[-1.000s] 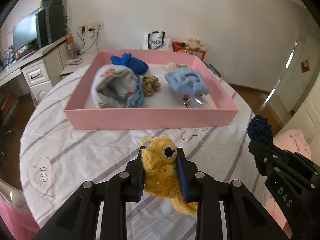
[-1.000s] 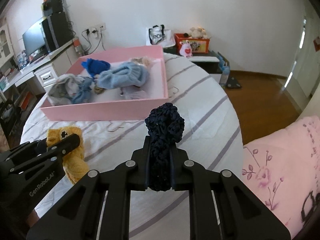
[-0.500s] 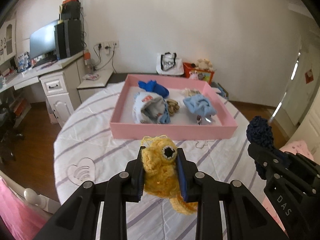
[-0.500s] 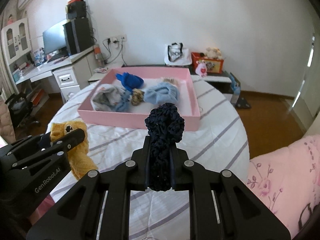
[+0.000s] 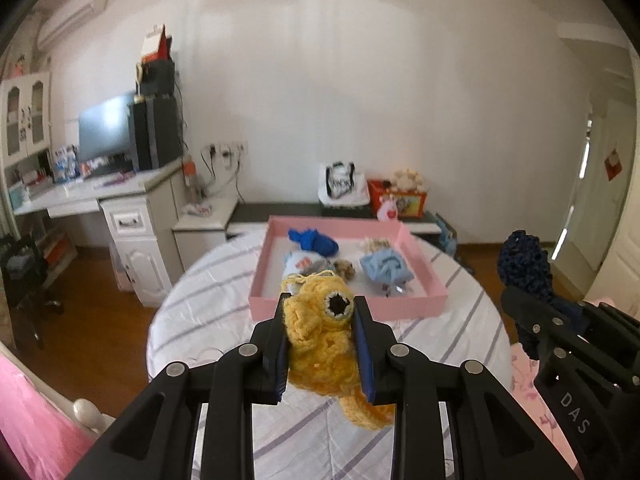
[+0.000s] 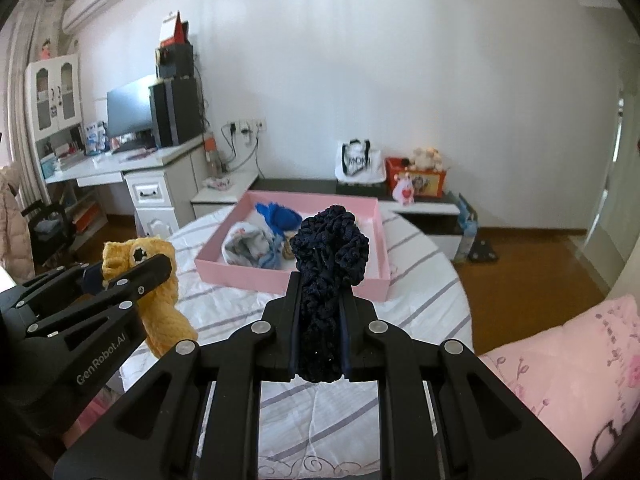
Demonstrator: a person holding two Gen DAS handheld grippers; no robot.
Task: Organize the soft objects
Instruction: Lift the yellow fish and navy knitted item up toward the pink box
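My left gripper (image 5: 320,308) is shut on a yellow crocheted toy (image 5: 320,344) with one black-and-white eye, held in the air above the striped tablecloth. My right gripper (image 6: 320,284) is shut on a dark navy knitted piece (image 6: 326,264), also lifted off the table. Both hang on the near side of a pink tray (image 5: 348,306) that holds a blue knit (image 5: 316,242), a light blue cloth (image 5: 386,268), a grey-white cloth (image 6: 246,246) and a small brown piece (image 5: 345,267). The right gripper and navy piece (image 5: 524,268) show at the right of the left wrist view; the left gripper (image 6: 156,268) with the yellow toy (image 6: 160,296) shows at the left of the right wrist view.
The round table (image 5: 208,304) wears a white cloth with purple stripes. A white desk with a monitor (image 5: 106,134) stands at the left, a low dark bench with a bag (image 5: 342,184) and an orange box (image 5: 400,198) along the far wall. Pink bedding (image 6: 568,364) lies at the right.
Both grippers have risen and drawn back from the pink tray, each keeping its soft object. The tray now looks smaller and farther away, and more of the room shows.
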